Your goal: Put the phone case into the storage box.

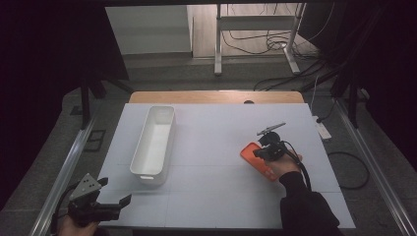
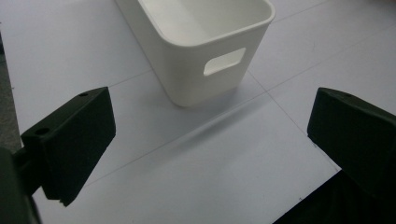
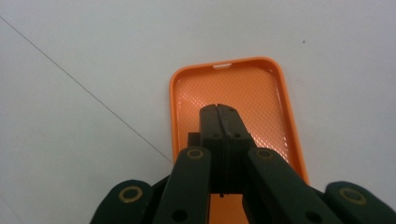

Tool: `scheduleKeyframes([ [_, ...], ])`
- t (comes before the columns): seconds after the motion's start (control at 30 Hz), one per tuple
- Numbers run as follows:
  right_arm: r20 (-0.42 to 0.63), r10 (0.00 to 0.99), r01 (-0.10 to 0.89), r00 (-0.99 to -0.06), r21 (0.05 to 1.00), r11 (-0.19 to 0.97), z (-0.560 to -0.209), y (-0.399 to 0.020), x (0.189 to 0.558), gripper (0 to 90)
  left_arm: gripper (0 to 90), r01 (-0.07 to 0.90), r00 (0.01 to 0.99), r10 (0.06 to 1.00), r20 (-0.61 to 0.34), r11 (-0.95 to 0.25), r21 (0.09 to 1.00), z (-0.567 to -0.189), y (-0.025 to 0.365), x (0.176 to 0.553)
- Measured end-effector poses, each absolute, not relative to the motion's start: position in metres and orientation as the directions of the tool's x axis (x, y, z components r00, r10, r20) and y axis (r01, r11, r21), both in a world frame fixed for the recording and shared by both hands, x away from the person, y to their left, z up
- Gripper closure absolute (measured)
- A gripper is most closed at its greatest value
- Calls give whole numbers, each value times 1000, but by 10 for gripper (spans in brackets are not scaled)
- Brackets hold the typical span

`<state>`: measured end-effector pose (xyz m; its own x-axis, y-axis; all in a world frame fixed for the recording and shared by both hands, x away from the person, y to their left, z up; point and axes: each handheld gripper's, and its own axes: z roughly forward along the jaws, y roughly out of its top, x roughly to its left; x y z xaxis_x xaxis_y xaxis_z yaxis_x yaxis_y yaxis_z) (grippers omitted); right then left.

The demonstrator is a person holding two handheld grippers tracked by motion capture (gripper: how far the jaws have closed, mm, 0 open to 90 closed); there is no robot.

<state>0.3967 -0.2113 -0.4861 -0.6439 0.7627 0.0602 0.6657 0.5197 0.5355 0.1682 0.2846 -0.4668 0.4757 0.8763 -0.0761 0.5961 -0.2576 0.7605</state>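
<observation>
Lying flat on the white tabletop (image 1: 216,147), hollow side up, the orange phone case (image 3: 243,93) sits toward four o'clock from the tabletop's middle in the high view, its long axis running from ten to four o'clock. In the right gripper view the right claw (image 3: 223,111) hangs over the case's inner floor with its two jaws pressed flat together and nothing between them; whether the tips touch the textured floor cannot be told.

Jaws shut like this cannot pick the case up. To do the step well, I judge they should be spread, then one jaw set inside the raised rim and the other outside it, along a long side where the wall is straight. A soft rim may buckle, so the squeeze should be gentle and the lift level.

Toward nine o'clock from the case, well apart, stands the long white bin (image 1: 153,142), the likely destination. At the seven o'clock corner the left claw (image 2: 210,149) waits with jaws wide apart and empty, the bin's handle slot near end in front of it.
</observation>
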Motion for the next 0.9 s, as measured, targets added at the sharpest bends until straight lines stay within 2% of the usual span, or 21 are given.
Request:
scheduleKeyframes([
  [0.67,35,745,653,-666,510,560,-503,-182,402,898,19,596,478,875,-74,-262,759,-467,284,168],
  [0.9,58,722,647,-690,498,578,-503,-179,396,898,20,595,479,875,-72,-264,759,-467,284,168],
])
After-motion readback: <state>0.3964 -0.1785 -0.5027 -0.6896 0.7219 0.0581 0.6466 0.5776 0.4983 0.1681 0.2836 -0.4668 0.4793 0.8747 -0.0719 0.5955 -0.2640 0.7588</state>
